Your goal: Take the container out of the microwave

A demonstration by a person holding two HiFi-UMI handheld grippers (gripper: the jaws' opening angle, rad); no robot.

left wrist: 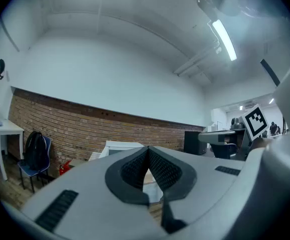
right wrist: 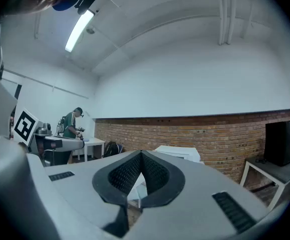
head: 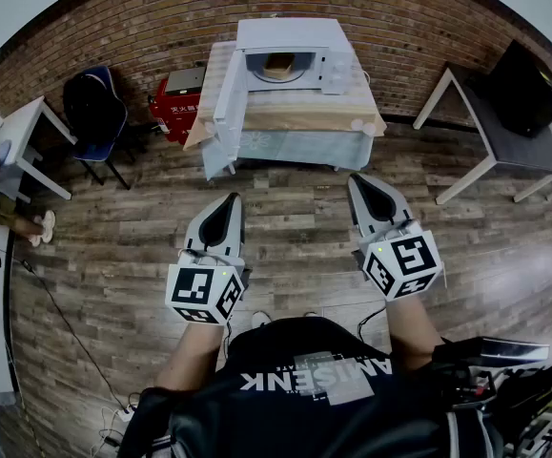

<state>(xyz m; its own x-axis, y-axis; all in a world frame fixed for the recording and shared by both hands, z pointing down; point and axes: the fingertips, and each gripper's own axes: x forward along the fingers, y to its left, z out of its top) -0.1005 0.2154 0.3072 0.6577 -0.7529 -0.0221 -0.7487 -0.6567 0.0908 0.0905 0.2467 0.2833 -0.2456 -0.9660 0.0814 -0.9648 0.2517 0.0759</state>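
A white microwave (head: 290,60) stands on a cloth-covered table (head: 299,132) against the brick wall, its door (head: 226,92) swung open to the left. Inside sits a tan container (head: 277,65) on the turntable. My left gripper (head: 230,203) and right gripper (head: 360,183) are held level over the wooden floor, well short of the table, both shut with nothing between the jaws. In the left gripper view the closed left gripper (left wrist: 147,150) points toward the microwave (left wrist: 120,147). The right gripper view shows the right gripper (right wrist: 141,155) shut, with the microwave (right wrist: 182,154) beyond.
A blue chair with a black backpack (head: 94,113) and a red box (head: 175,103) stand left of the microwave table. A white table (head: 28,146) is at far left, a grey table (head: 490,136) with a black monitor (head: 528,89) at right. A person (right wrist: 72,126) stands at a far desk.
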